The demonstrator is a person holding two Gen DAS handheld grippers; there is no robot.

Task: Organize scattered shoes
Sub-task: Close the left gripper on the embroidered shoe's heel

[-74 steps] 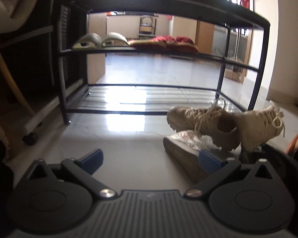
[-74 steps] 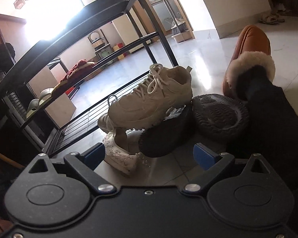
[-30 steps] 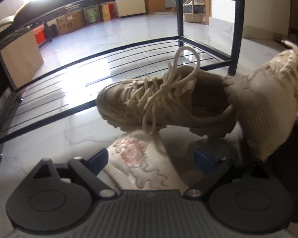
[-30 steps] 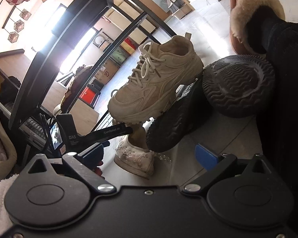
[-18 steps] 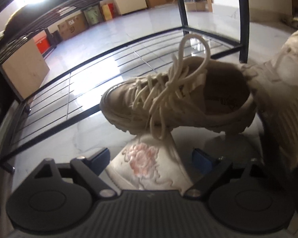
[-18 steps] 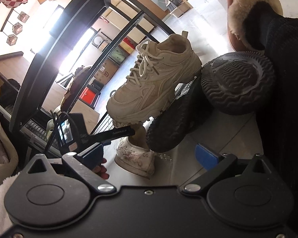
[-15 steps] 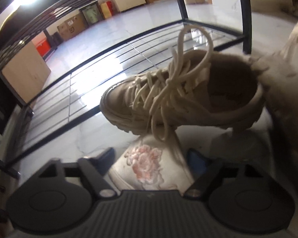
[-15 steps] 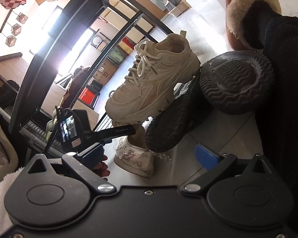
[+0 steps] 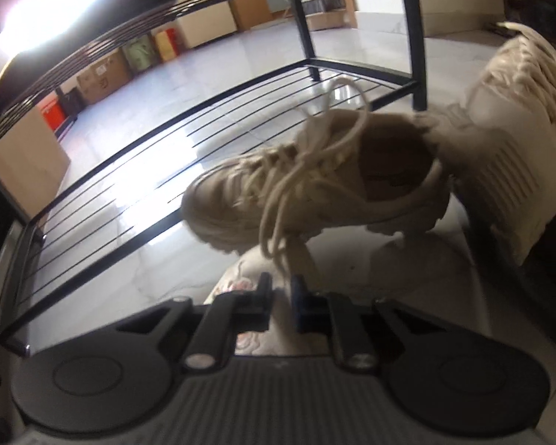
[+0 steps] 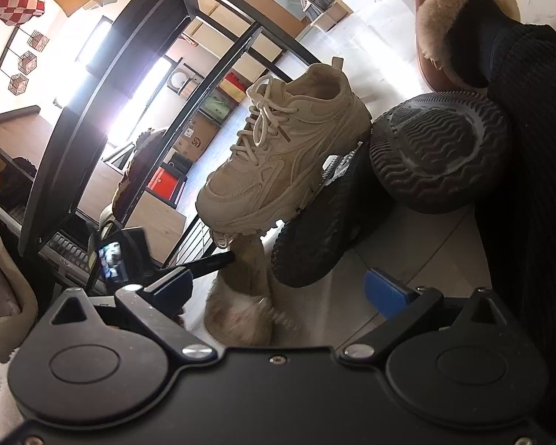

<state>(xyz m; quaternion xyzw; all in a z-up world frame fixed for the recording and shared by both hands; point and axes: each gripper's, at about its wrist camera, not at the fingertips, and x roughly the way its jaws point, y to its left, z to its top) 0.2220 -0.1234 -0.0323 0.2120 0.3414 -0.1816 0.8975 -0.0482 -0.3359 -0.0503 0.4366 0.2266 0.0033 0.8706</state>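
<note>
My left gripper [image 9: 280,306] is shut on the edge of a white shoe with pink flower embroidery [image 9: 237,285], low on the floor. A beige laced sneaker [image 9: 307,185] lies across it, and a second beige sneaker [image 9: 511,170] leans at the right. In the right wrist view my right gripper [image 10: 278,293] is open and empty; the white shoe [image 10: 241,311] shows blurred between its fingers. One beige sneaker [image 10: 289,159] rests on a black shoe [image 10: 322,222] lying on its side. The left gripper [image 10: 204,263] shows at the left there.
A black metal shoe rack [image 9: 166,129] with wire shelves stands just behind the pile; it also shows in the right wrist view [image 10: 103,118]. A black sole [image 10: 441,148] and a brown fur-lined boot [image 10: 459,11] lie right. A dark-clad leg [image 10: 530,185] fills the right edge.
My left gripper has moved in and shut on the embroidered white shoe, which was between open fingers before. That shoe now looks blurred in the right wrist view. The right gripper has barely moved.
</note>
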